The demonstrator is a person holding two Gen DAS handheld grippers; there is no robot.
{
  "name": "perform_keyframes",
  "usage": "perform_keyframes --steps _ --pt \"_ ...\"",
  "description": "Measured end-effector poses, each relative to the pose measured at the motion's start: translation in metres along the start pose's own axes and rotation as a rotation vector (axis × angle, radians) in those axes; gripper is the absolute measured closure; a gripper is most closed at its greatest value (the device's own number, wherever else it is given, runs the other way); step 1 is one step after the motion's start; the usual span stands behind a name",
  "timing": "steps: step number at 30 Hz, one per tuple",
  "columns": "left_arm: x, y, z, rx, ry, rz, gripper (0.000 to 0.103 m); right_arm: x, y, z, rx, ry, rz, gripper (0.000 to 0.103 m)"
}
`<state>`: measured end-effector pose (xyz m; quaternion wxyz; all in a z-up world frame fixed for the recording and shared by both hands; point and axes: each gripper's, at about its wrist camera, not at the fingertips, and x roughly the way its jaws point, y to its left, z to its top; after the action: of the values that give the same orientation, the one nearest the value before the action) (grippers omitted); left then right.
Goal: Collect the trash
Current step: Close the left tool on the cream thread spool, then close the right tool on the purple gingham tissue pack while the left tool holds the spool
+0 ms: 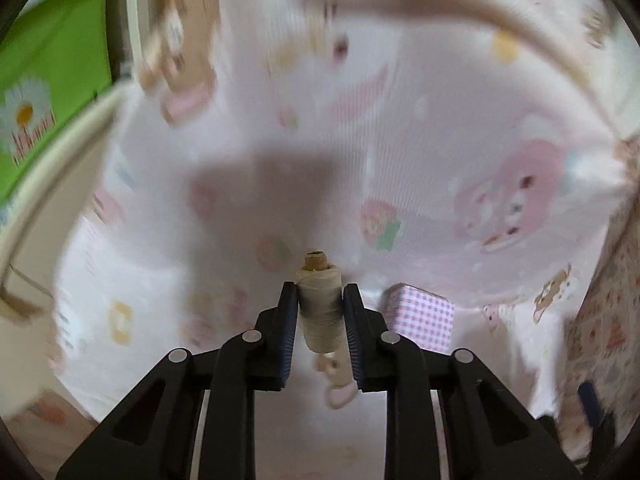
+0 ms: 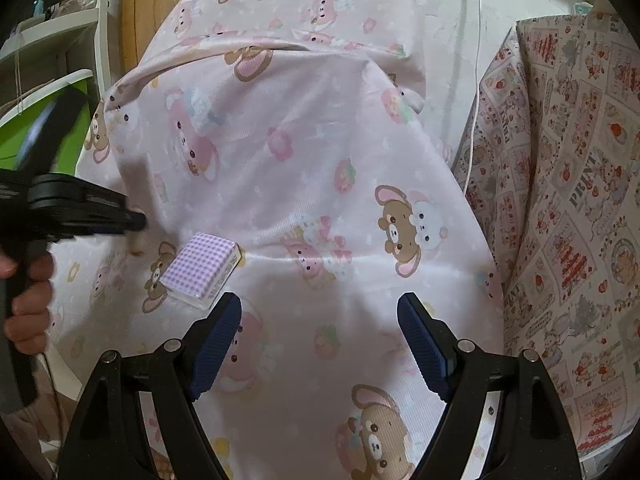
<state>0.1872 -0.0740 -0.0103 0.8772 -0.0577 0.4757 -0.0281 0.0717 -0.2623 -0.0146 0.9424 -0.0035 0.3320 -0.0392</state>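
Observation:
A small spool of cream thread (image 1: 321, 322) with a brown core stands upright between the blue pads of my left gripper (image 1: 320, 292), which is shut on it above the pink bear-print sheet (image 1: 400, 160). A purple gingham tissue packet (image 1: 422, 320) lies on the sheet just right of that gripper. In the right wrist view the same packet (image 2: 202, 270) lies ahead and left of my right gripper (image 2: 320, 320), which is open with only the sheet (image 2: 320, 200) beneath it. The left gripper (image 2: 134, 224) comes in from the left edge there, blurred, held by a person's hand (image 2: 28, 300).
A green bin with a daisy print (image 1: 32, 120) and a white rim stands at the left. A quilt with red and grey prints (image 2: 560, 200) is heaped along the right. White shelves (image 2: 48, 40) and a wooden panel (image 2: 144, 8) stand at the far left.

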Motion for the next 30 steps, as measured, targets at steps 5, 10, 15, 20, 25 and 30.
perform_keyframes --steps 5,10,15,20,25,30 --pt "-0.037 0.003 -0.012 0.152 -0.126 0.039 0.081 0.001 0.007 -0.003 0.003 0.001 0.022 0.021" --pt "-0.058 0.03 -0.007 0.223 -0.198 0.045 0.081 0.003 0.024 -0.003 0.021 -0.015 0.117 0.015" --pt "-0.065 0.056 -0.012 0.211 -0.19 0.005 0.081 0.016 0.057 -0.005 -0.007 0.005 0.143 0.015" --pt "-0.053 0.074 -0.014 0.12 -0.156 -0.019 0.081 0.038 0.084 -0.006 -0.03 0.05 0.131 0.015" --pt "-0.053 0.084 -0.011 0.098 -0.178 0.005 0.081 0.059 0.097 -0.003 -0.042 0.092 0.092 0.015" --pt "-0.055 0.09 -0.009 0.073 -0.18 -0.008 0.081 0.08 0.098 -0.001 0.023 0.142 0.106 0.015"
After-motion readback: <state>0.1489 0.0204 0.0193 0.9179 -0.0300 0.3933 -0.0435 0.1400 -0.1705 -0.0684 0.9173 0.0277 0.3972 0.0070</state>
